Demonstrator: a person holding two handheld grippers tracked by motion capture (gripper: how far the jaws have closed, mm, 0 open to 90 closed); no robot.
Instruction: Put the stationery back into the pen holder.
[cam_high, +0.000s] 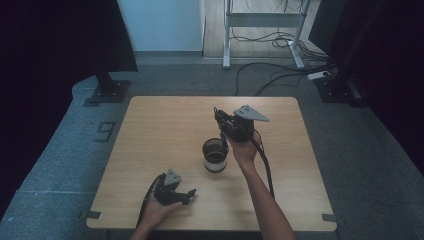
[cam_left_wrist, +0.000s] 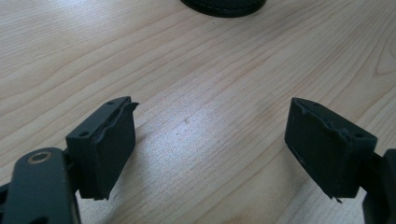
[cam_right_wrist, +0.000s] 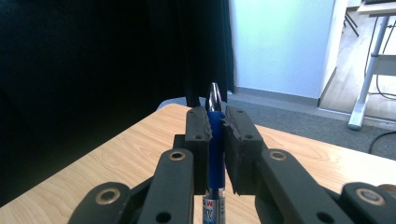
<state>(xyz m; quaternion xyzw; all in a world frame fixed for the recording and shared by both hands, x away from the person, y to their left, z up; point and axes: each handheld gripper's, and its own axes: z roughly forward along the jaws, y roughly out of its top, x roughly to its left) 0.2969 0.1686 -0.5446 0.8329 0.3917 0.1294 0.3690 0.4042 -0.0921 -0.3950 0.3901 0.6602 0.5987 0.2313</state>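
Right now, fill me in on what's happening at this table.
A person works at a wooden table with tongs in each hand. The right tongs are raised above the table and clamped on a blue pen, its silver tip pointing up between the jaws. Just below them in the high view stands a dark cup-shaped holder near the table's middle. The left tongs rest low near the table's front edge, jaws wide open with nothing between them.

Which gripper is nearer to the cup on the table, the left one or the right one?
Right. The right gripper, shut on a blue pen, is held just beyond the cup and above it. The left gripper lies open on the table, nearer the person, clearly apart from the cup.
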